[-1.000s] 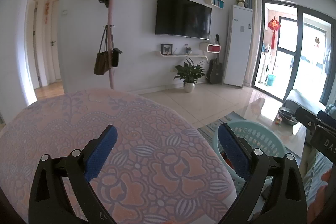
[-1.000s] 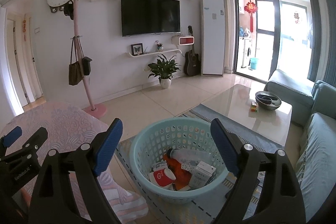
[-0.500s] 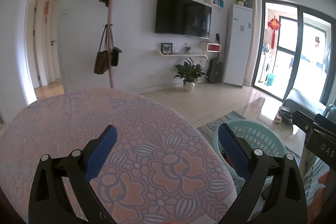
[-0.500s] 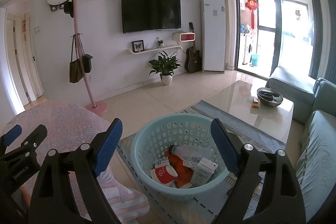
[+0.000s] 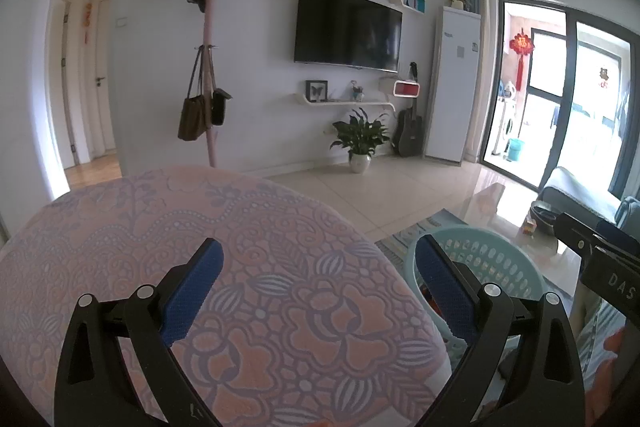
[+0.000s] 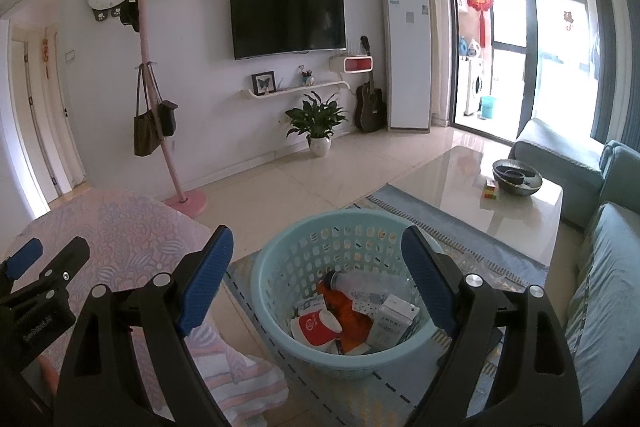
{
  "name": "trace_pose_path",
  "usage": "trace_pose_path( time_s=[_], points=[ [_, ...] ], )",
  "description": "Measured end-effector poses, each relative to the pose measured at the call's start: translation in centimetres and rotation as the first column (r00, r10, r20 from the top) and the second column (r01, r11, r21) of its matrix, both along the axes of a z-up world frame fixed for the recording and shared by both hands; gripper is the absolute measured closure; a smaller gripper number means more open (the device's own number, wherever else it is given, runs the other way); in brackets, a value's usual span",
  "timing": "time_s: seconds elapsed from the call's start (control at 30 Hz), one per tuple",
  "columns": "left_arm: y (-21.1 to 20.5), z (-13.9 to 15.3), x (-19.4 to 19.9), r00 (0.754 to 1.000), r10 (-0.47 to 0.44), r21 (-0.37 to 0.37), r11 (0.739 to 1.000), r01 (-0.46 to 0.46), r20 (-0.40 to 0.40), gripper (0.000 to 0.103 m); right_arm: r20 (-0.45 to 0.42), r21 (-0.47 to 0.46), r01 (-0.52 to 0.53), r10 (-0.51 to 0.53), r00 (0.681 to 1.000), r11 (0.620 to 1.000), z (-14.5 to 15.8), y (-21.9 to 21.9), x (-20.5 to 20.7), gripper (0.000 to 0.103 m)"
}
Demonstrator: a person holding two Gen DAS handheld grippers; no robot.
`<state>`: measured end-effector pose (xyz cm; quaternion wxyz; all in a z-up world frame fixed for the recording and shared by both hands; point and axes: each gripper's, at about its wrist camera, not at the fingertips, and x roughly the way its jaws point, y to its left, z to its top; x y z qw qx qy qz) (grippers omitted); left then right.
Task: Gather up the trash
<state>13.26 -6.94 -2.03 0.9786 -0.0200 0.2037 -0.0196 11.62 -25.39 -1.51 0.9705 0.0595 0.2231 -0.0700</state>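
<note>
Jaws wide open and empty on both our left gripper (image 5: 318,277) and right gripper (image 6: 316,267); basket (image 6: 280,263) on rug holds trash (image 6: 352,315).

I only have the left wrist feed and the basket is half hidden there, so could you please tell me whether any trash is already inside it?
Observer: Yes. The right wrist view looks into the basket; a red and white cup lies in it.
Operator: Anything else in there?
Observer: A clear plastic bottle and a white carton, with something orange between them.
Operator: Are the right tongs holding anything?
Observer: No, the right tongs are open and empty above the basket.
</note>
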Motion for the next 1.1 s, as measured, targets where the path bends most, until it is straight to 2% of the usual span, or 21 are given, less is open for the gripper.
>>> trace_pose_path(
  time_s=[0.6,1.1],
  points=[
    [-0.1,0.1,0.0,1.0,0.001,0.003,1.0,-0.001,-0.001,0.009,-0.004,-0.006,0.005,-0.005,1.0,1.0,-0.5,0.2,0.1,0.021],
    [-1.2,-1.5,-0.6,1.0,-0.006,0.034,0.999,0.006,0.003,0.009,0.003,-0.008,0.01,-0.01,1.0,1.0,-0.1,0.1,-0.2,0.021]
  ],
)
